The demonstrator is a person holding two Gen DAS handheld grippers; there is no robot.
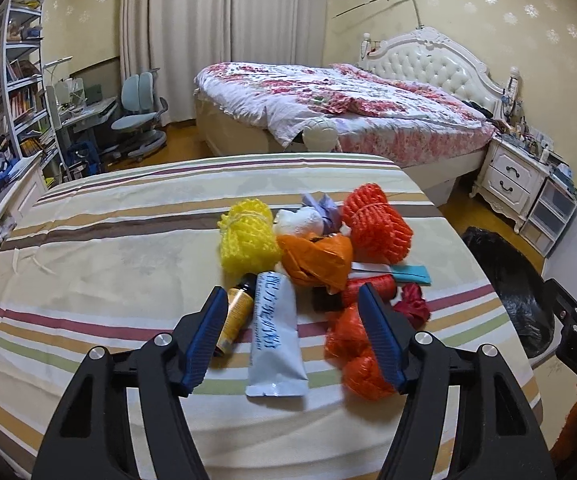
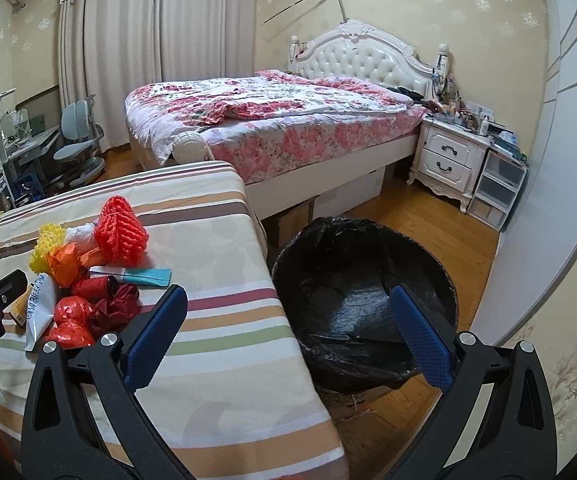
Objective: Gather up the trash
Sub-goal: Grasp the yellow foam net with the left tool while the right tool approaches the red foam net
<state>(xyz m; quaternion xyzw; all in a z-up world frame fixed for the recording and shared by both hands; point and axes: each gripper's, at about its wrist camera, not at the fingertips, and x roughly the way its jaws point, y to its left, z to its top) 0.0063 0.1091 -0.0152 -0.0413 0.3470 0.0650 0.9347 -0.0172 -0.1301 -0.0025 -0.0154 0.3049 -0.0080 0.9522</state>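
A pile of trash lies on the striped tablecloth (image 1: pixel 88 264): a white tube (image 1: pixel 274 336), a small amber bottle (image 1: pixel 236 312), yellow foam net (image 1: pixel 246 236), orange foam net (image 1: pixel 376 224), crumpled orange wrapper (image 1: pixel 316 260), red-orange mesh bag (image 1: pixel 352 344). My left gripper (image 1: pixel 292 300) is open, its fingers either side of the tube, just above it. My right gripper (image 2: pixel 288 320) is open and empty, over the table's right edge beside the bin with the black bag (image 2: pixel 364 304). The pile also shows in the right wrist view (image 2: pixel 84 280).
The bin stands on the wooden floor right of the table. A bed (image 2: pixel 288 120), a white nightstand (image 2: pixel 448 156) and plastic drawers (image 2: pixel 496 188) are beyond. A desk chair (image 1: pixel 140 116) and bookshelves (image 1: pixel 12 80) stand at the far left.
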